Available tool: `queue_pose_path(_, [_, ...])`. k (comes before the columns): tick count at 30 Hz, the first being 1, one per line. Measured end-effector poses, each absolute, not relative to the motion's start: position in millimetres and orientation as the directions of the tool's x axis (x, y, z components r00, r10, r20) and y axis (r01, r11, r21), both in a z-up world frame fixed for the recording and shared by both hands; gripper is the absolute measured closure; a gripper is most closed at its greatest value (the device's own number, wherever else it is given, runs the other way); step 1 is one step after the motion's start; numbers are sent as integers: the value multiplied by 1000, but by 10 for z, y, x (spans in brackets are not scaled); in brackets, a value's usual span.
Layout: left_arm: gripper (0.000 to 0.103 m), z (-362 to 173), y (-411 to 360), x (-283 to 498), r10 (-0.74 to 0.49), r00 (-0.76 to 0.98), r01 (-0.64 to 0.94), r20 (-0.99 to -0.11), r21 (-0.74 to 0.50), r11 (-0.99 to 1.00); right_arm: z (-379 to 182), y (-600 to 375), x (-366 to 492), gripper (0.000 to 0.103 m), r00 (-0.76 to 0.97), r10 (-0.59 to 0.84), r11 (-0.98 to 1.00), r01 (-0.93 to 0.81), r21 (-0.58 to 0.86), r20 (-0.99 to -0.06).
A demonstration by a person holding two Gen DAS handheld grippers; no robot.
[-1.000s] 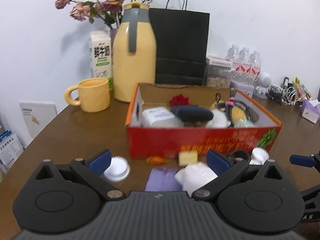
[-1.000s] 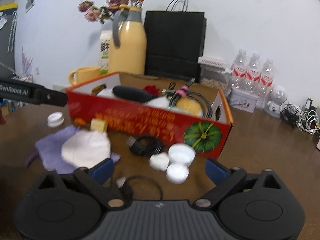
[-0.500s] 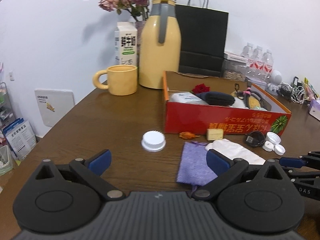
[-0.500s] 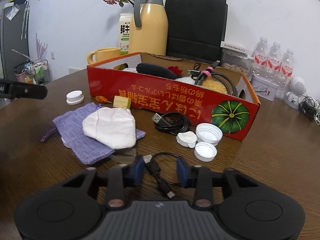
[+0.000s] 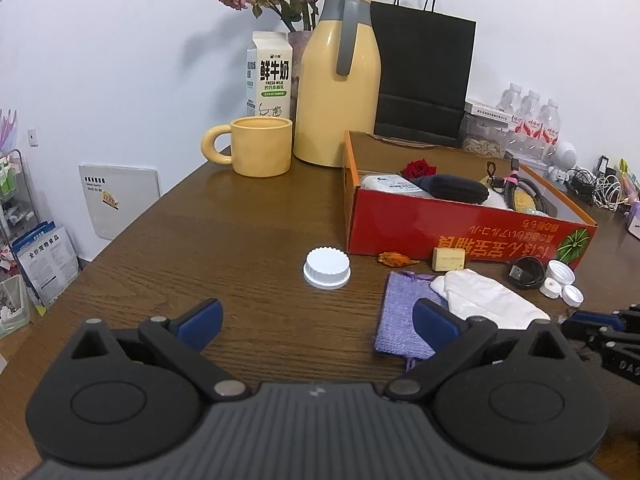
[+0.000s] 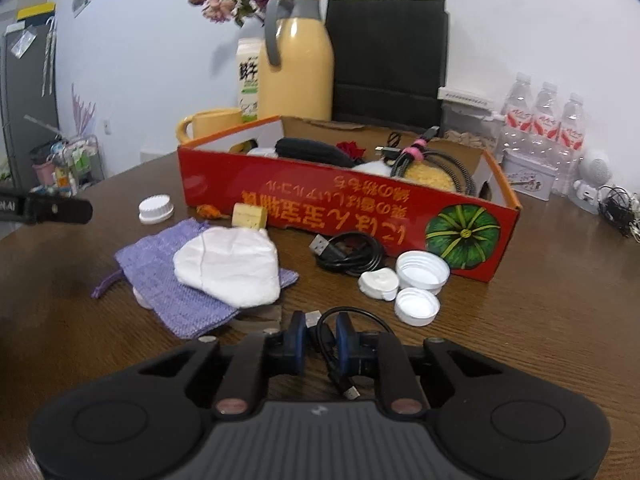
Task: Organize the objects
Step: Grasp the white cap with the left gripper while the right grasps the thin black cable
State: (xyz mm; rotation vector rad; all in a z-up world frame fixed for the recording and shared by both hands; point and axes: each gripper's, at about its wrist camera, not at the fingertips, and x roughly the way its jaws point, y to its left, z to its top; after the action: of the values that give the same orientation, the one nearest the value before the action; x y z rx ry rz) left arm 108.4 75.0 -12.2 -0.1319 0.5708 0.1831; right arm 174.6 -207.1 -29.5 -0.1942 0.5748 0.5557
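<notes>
A red cardboard box [image 6: 348,204] holds cables, a black pouch and a red rose; it also shows in the left wrist view [image 5: 460,228]. In front of it lie a purple knit pouch [image 6: 172,280] under a white cloth [image 6: 230,268], a coiled black USB cable [image 6: 348,254], several white caps [image 6: 420,270], a yellow cube [image 6: 249,215] and a white lid [image 5: 327,268]. My right gripper [image 6: 322,340] is shut on a thin black cable [image 6: 324,338] low over the table. My left gripper [image 5: 316,318] is open and empty, short of the white lid.
A yellow mug [image 5: 260,146], milk carton [image 5: 270,76], yellow thermos jug [image 5: 340,96], black paper bag [image 5: 424,80] and water bottles [image 6: 544,120] stand behind the box. The table's left edge [image 5: 132,224] drops off to floor clutter. Tangled cables [image 6: 620,208] lie far right.
My right gripper has closed from wide open onto the thin black cable. My left gripper has pulled back and left, so the box and white lid look farther away.
</notes>
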Motion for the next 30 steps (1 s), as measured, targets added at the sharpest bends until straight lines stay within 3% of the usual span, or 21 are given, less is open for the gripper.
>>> queue_pose_path(10, [0,-189,816,1443,184,805,-233,-564,-15,972,-219,-2200,1650,88,794,381,893,-449,-35,-473])
queue_pose_path(23, [0,-442,840,2065,218,766,-265,-605,12,964,-213,-2279,1647,88,823,340,921,-389,-16,-456])
queue_pose_path(26, [19,-481,881,2087,184,760,-251,-624,-20,968,-218,-2280,1637,88,825,335,923,-386,-19,-455])
queue_pose_path(28, [46,-474,885,2066,175,770,-241,-614,-26,970,-219,-2278,1640,88,823,337,922,-388,-18,-458])
queue_pose_path(30, [62,-464,882,2049,165,778,-232,-606,-33,972,-220,-2279,1643,88,823,335,923,-385,-17,-459])
